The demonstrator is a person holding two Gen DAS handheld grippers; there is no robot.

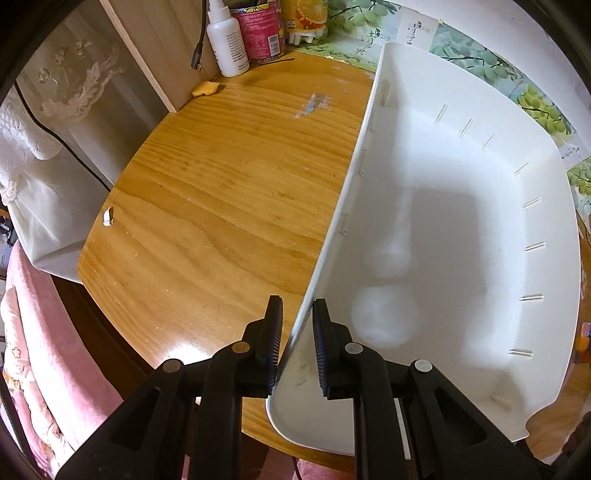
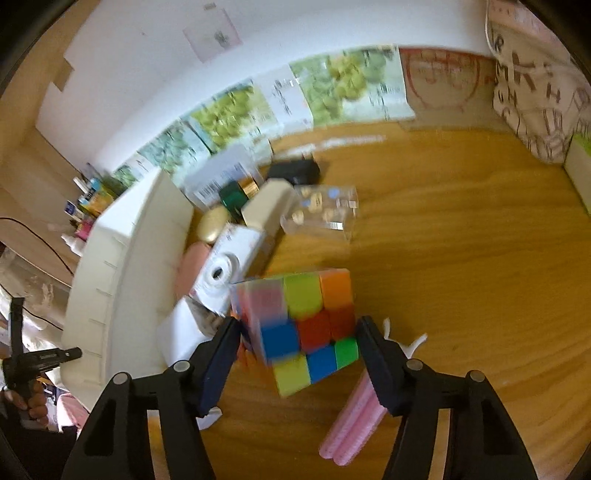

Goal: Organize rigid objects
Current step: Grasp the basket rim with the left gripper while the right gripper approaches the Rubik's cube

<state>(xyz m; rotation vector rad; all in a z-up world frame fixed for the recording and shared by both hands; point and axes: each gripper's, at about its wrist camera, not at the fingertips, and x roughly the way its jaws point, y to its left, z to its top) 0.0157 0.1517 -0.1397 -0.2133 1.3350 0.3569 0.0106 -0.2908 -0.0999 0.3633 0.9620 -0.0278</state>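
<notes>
My left gripper (image 1: 297, 301) is shut on the near side wall of an empty white plastic bin (image 1: 354, 177), one pad outside and one inside. In the right wrist view the same bin (image 2: 110, 277) stands at the left on the wooden table (image 2: 461, 258). A multicoloured puzzle cube (image 2: 306, 295) sits tilted between the pads of my right gripper (image 2: 298, 320), which press on its two sides. The cube is blurred and looks to be just above the tabletop.
A heap beside the bin holds a white camera box (image 2: 229, 266), a clear plastic box (image 2: 325, 210), a black charger (image 2: 295, 170) and a beige case (image 2: 212, 223). A pink ribbed piece (image 2: 354, 417) lies under my right fingers. Bottles (image 1: 229, 40) and a red can (image 1: 260, 29) stand at the table's far corner.
</notes>
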